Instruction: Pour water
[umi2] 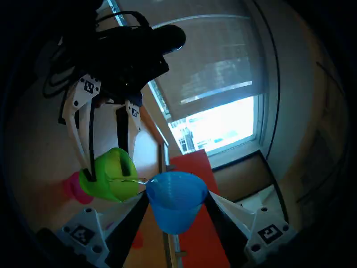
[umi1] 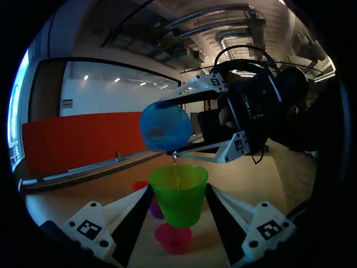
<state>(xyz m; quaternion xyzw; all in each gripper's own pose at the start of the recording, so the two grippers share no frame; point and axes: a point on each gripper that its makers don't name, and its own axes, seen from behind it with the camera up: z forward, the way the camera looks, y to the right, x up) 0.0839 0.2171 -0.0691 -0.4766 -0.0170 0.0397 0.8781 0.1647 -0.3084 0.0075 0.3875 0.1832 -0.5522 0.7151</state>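
**Wooden bench below, blue cup tipped over green**

Warm wooden bench [umi1: 250, 178] spreads below and beyond your jaws. An orange wall panel [umi1: 80, 138] backs it, with a glass wall above that and bare ceiling pipes [umi1: 214, 27] overhead.

Your left gripper [umi1: 178, 190] has its jaws clamped on the green cup [umi1: 180, 205], one finger against each side wall. The cup is upright and lifted off the bench. Your right gripper [umi2: 177, 198] grips the blue cup [umi2: 176, 207] the same way, its jaws held apart only by the cup between them.

In the left gripper view, the blue cup hangs tipped just above the green cup's rim. A thin stream of water [umi1: 175, 166] falls from its lip into the green cup.

Below the left jaws a pink cup [umi1: 173, 239] stands on the bench. A purple cup [umi1: 156, 210] sits just beyond it, partly hidden by the green cup, and a red cup [umi1: 140, 185] lies farther out to the left.

In the right gripper view, a bright window [umi2: 218, 125] with a partly lowered blind [umi2: 209, 76] sits beyond the jaws.
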